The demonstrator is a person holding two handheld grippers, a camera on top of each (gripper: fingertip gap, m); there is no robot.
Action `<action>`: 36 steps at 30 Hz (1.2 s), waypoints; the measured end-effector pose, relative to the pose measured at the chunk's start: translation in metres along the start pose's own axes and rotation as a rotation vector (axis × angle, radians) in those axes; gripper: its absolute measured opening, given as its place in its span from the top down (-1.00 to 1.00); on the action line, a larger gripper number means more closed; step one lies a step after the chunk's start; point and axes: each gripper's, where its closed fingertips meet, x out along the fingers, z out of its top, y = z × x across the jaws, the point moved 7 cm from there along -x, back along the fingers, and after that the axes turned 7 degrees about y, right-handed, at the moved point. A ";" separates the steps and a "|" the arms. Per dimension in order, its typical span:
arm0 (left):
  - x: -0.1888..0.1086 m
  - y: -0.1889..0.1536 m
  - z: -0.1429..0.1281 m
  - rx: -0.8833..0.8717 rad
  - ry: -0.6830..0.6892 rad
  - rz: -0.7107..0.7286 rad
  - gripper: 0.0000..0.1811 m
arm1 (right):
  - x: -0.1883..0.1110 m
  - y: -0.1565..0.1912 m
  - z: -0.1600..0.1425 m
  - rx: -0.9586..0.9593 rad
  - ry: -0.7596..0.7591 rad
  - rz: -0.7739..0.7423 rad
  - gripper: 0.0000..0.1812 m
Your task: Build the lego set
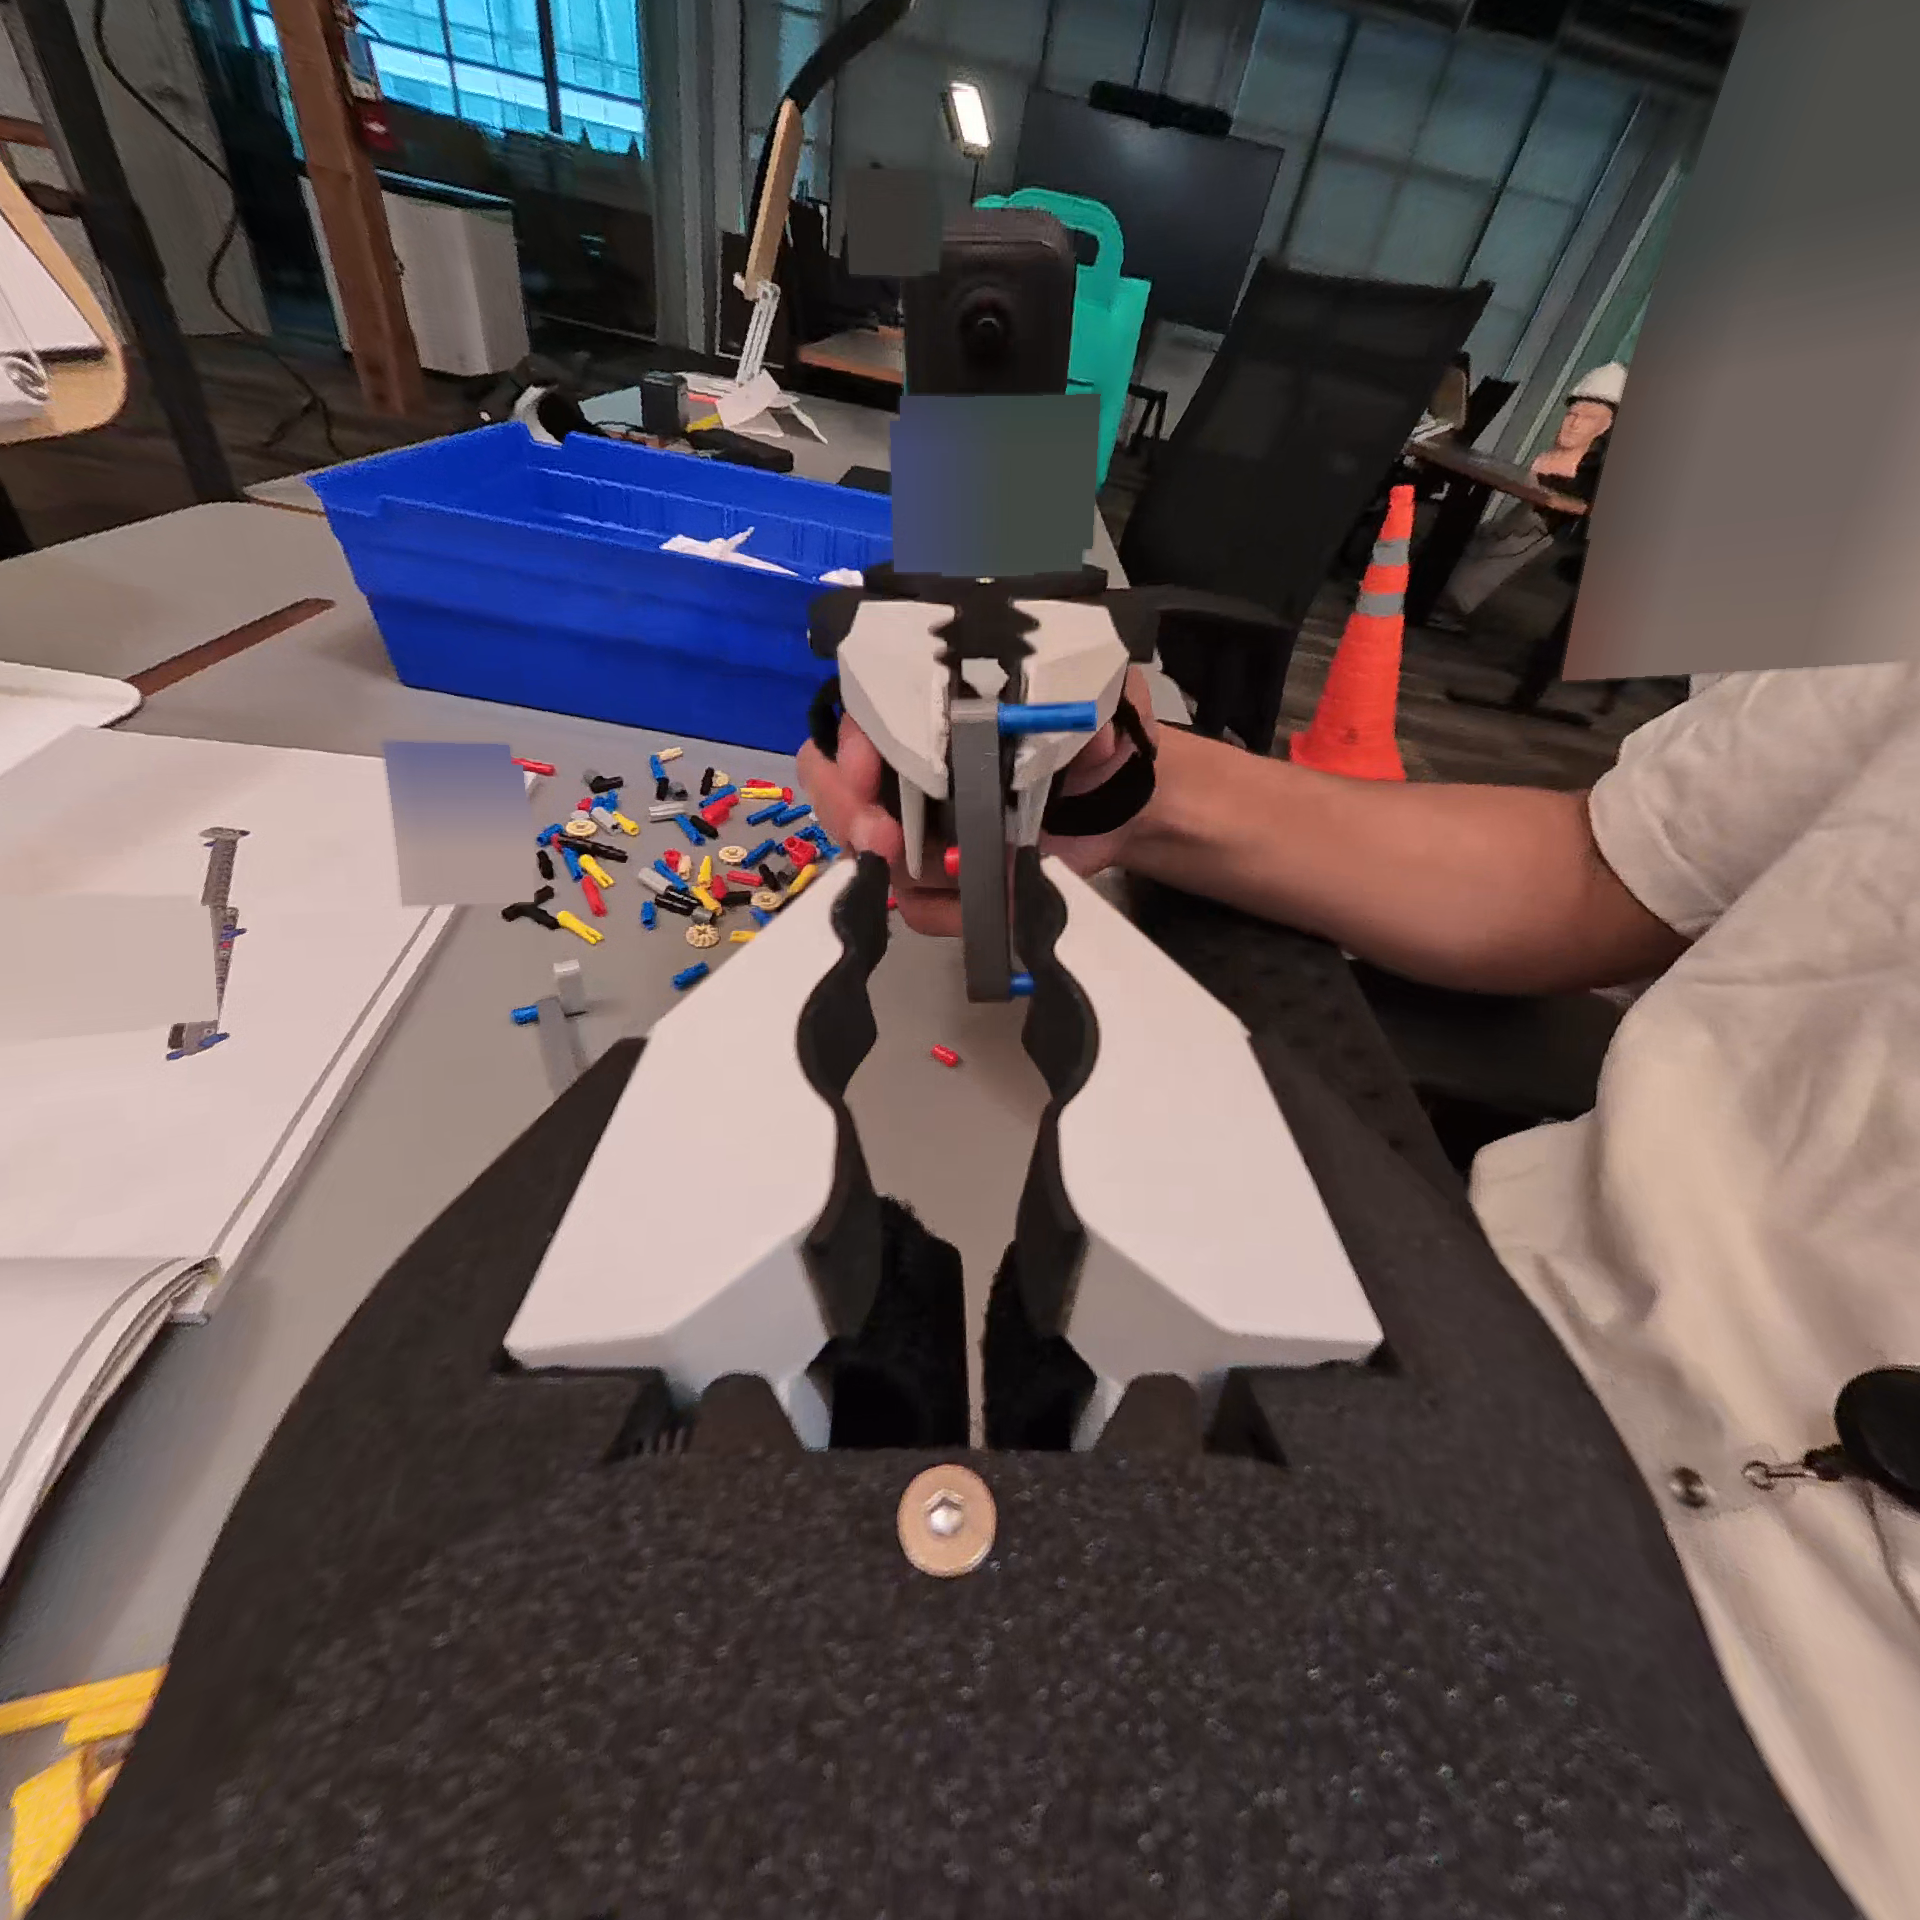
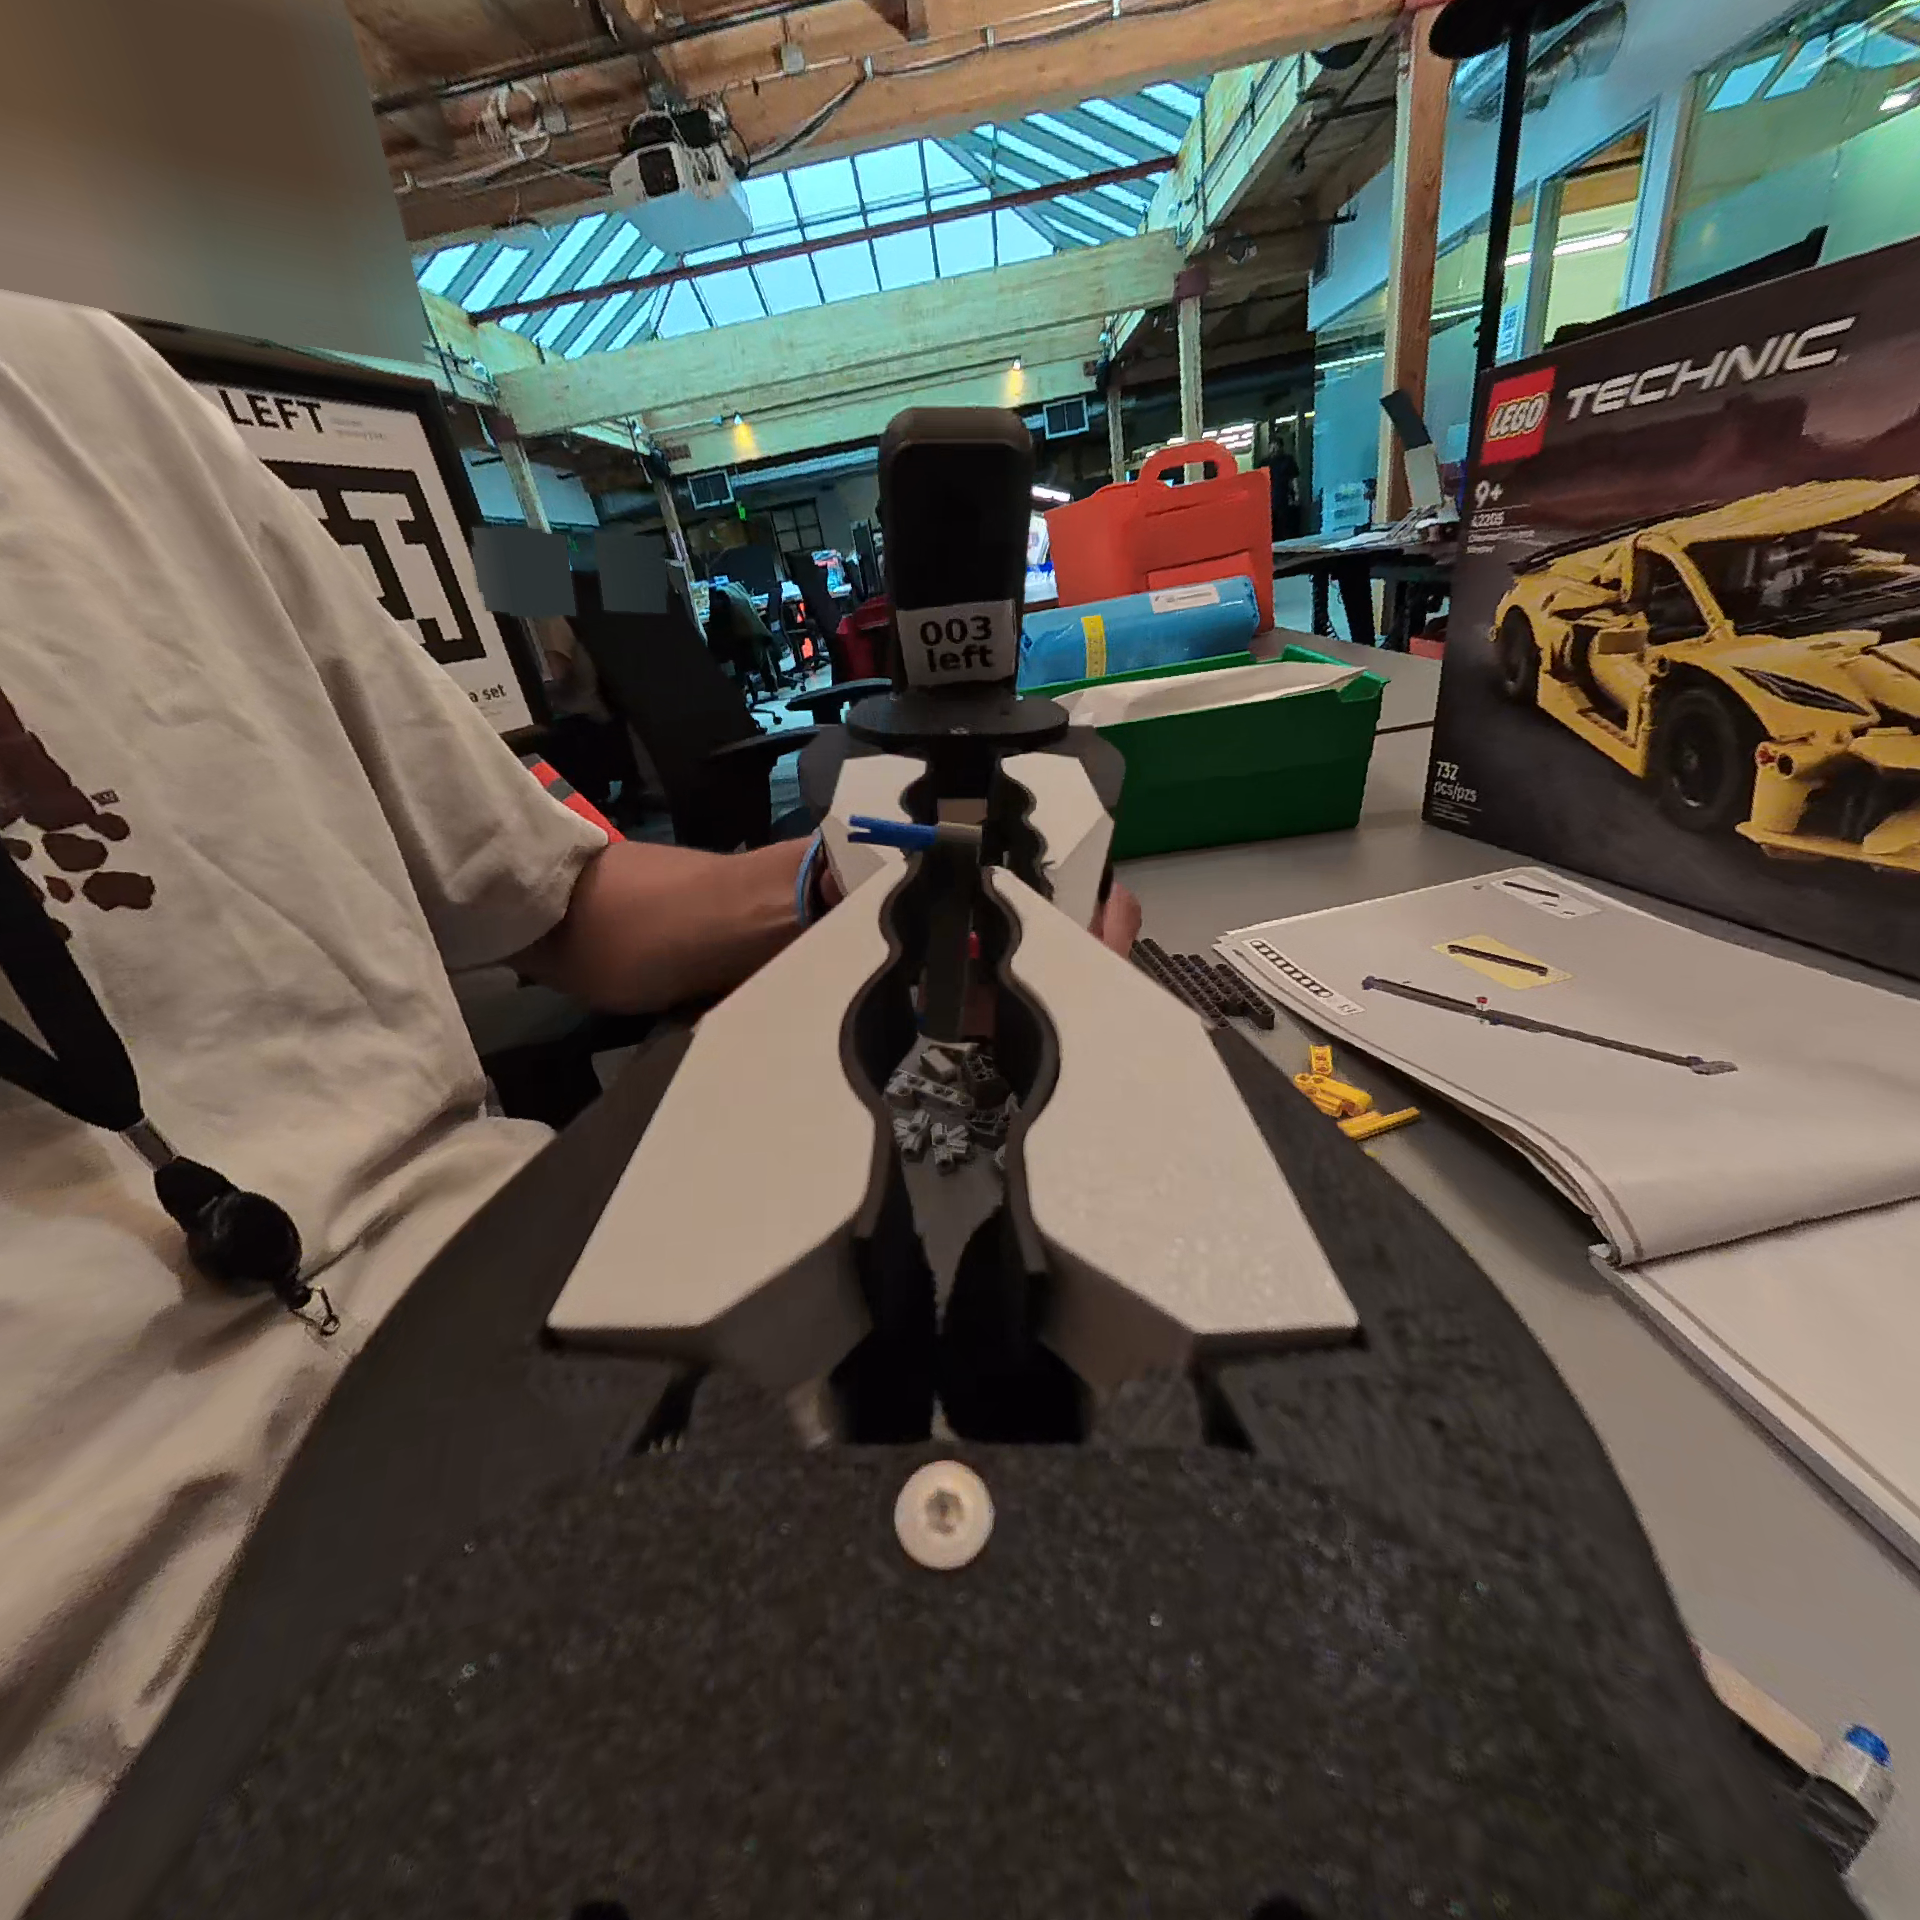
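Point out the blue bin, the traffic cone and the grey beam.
Blue bin (image 1: pixel 540 613): left wrist view, front wall.
Traffic cone (image 1: pixel 1361 686): left wrist view, lower body.
Grey beam (image 1: pixel 982 831): left wrist view, mid-length.

Grey beam (image 1: pixel 982 862), blue pins (image 1: pixel 1047 715)

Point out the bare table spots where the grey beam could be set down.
Free: the grey table between the blue bin and the open booklet; also the strip between the green bin and the booklet page. Crowded: the scattered small pieces beside the booklet.
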 end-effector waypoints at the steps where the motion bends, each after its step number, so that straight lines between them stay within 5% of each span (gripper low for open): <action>1: 0.001 0.000 0.000 0.017 0.001 0.016 0.77 | 0.002 0.000 -0.001 0.001 0.014 0.002 0.92; 5: 0.002 -0.003 0.001 0.087 0.002 0.071 0.89 | 0.003 -0.003 -0.003 0.026 0.017 -0.022 0.92; 9: -0.003 0.007 0.002 0.278 0.031 0.343 0.90 | -0.007 -0.011 -0.003 0.093 0.010 -0.057 0.79; 13: 0.002 0.015 -0.011 0.630 0.228 0.638 0.90 | -0.007 -0.021 -0.006 0.211 0.027 -0.076 0.62; 18: 0.016 0.011 -0.022 0.929 0.393 0.814 0.90 | 0.005 -0.031 -0.021 0.211 0.171 -0.225 0.81; 30: 0.015 0.020 -0.024 0.907 0.430 0.883 0.88 | 0.005 -0.036 -0.027 0.231 0.232 -0.273 0.96; 36: 0.007 0.025 -0.017 0.638 0.311 0.768 0.76 | -0.004 -0.035 -0.023 0.260 0.175 -0.227 0.96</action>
